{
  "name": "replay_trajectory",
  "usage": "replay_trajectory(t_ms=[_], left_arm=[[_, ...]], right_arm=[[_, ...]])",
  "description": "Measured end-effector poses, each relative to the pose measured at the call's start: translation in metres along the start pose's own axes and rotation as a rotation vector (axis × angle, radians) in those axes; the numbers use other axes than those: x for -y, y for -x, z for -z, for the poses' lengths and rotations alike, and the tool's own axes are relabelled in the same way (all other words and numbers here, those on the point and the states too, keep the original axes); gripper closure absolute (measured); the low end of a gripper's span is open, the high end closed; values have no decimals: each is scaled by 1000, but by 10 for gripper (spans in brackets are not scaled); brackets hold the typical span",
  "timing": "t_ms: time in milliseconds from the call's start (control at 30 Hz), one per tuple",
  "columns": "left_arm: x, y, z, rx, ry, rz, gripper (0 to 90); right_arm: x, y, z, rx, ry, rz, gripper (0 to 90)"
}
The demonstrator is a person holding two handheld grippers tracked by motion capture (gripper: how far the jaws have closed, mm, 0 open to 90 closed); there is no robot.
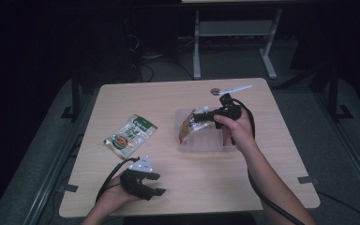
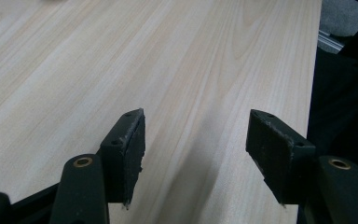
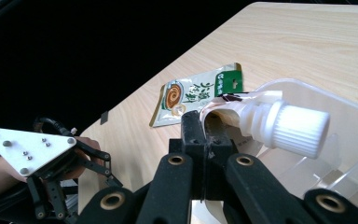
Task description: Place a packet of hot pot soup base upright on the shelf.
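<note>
R gripper (image 1: 205, 115) sits over the clear plastic bin (image 1: 206, 143) at counter centre-right, fingers (image 3: 200, 135) clamped tight on the top edge of a spouted pouch (image 1: 190, 126). In the right gripper view the pouch's white ribbed cap (image 3: 303, 128) pokes out just beside the fingers, w/ the bin's clear wall (image 3: 349, 109) & dividers behind and below it. Pouch hangs partly inside the bin, tilted.

L gripper (image 1: 151, 183) rests near the counter's (image 1: 262, 187) front-left edge, fingers (image 2: 126, 149) wide apart, nothing between them, bare wood beneath.

Green-and-white flat packet (image 1: 130, 135) lies flat on the counter left of the bin, well apart from both grippers. Small white item w/ a dark round spot (image 1: 229, 89) sits near the far edge.
</note>
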State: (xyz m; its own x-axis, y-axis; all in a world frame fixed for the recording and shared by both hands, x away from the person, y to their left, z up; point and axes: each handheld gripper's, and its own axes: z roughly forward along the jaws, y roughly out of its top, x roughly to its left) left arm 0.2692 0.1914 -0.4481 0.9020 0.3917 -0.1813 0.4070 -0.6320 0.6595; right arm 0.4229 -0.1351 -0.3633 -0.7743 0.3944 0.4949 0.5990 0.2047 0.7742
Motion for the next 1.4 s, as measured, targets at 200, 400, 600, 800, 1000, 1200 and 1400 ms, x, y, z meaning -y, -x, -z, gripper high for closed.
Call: replay_trajectory(t_ms=[200, 400, 600, 800, 1000, 1200, 1400], left_arm=[[0, 1, -1, 5, -1, -2, 372], [0, 0, -1, 7, -11, -6, 372], [-1, 1, -1, 8, -11, -6, 372], [-1, 1, -1, 11, -16, -7, 372], [0, 1, -2, 11, -10, -4, 372], [0, 1, -2, 11, -13, -5, 372], [0, 1, -2, 10, -9, 0, 372]], right_arm=[[1, 2, -6, 3, -13, -7, 897], [2, 3, -11, 22, -26, -15, 896], [4, 3, -14, 31, -32, -21, 896], [5, 2, -17, 48, -45, -17, 893], [5, 1, -19, 63, -60, -8, 873], [4, -1, -16, 59, -33, 3, 825], [2, -8, -3, 63, -6, 18, 784]])
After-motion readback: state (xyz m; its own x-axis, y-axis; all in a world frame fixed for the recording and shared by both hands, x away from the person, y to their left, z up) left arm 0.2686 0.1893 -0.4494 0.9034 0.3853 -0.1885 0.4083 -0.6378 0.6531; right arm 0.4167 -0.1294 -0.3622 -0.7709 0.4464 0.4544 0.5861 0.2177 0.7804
